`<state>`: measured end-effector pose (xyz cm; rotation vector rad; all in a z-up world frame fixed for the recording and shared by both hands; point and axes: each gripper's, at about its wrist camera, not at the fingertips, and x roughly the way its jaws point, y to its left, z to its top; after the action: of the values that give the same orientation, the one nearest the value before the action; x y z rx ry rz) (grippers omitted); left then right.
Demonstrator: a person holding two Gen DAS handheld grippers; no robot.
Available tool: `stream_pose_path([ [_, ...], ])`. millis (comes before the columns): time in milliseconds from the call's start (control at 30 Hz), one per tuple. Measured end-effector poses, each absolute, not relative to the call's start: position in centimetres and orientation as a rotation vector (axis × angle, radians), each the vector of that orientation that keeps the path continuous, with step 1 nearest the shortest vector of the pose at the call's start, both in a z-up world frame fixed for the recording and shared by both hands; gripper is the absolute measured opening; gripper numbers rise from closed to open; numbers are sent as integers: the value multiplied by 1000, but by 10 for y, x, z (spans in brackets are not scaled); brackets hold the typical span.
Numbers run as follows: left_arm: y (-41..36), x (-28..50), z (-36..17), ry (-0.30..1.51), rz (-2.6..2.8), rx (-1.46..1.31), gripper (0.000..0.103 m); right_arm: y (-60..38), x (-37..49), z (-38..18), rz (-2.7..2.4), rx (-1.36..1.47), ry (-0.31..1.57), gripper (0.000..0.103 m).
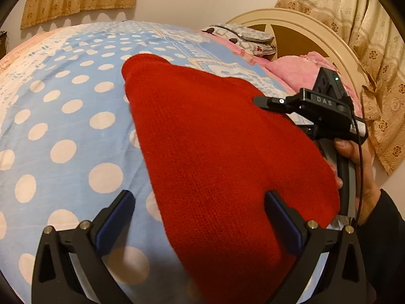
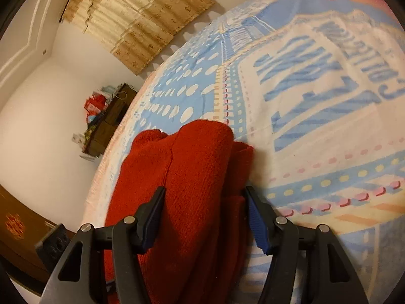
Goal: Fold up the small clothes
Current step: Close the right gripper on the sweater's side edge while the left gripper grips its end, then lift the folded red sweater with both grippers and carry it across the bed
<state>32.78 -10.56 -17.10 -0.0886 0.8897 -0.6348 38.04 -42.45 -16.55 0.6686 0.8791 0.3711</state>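
Observation:
A red knitted garment (image 1: 217, 152) lies folded on a blue bedsheet with white dots (image 1: 63, 116). My left gripper (image 1: 200, 202) is open just above its near end, one finger over the sheet, the other over the knit. My right gripper shows in the left wrist view (image 1: 263, 101) at the garment's far right edge, held by a hand. In the right wrist view the right gripper (image 2: 203, 202) is open, its jaws straddling a raised fold of the red garment (image 2: 192, 167) without pinching it.
A cream headboard (image 1: 329, 40) and pink pillows (image 1: 298, 68) stand at the back right, with gold curtains (image 1: 367, 38) behind. A dark wooden cabinet with clutter (image 2: 106, 124) stands beyond the bed's edge. The printed bedsheet (image 2: 316, 88) spreads to the right.

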Motion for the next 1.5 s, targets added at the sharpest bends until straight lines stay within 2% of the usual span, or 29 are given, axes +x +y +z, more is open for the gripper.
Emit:
stream_pose_path([
  [233, -108, 329, -171, 895, -651, -82, 103, -426, 378, -171, 401, 702, 862, 49],
  [567, -103, 333, -171, 898, -686, -129, 102, -422, 381, -174, 387, 719, 844, 49],
  [700, -104, 333, -171, 894, -688, -129, 97, -417, 380, -171, 420, 671, 843, 43],
  [1000, -114, 329, -165, 897, -707, -98, 69, -415, 380, -167, 401, 644, 837, 39],
  [1067, -116, 325, -162, 885, -697, -79, 59, -412, 376, -164, 385, 620, 830, 38],
  [1167, -118, 323, -158, 891, -676, -65, 52, -408, 370, -158, 359, 597, 816, 37],
  [1267, -118, 319, -153, 886, -658, -43, 47, -404, 365, -152, 345, 588, 800, 36],
  [1500, -115, 305, -146, 886, -638, -4, 43, -398, 348, -143, 332, 591, 787, 35],
])
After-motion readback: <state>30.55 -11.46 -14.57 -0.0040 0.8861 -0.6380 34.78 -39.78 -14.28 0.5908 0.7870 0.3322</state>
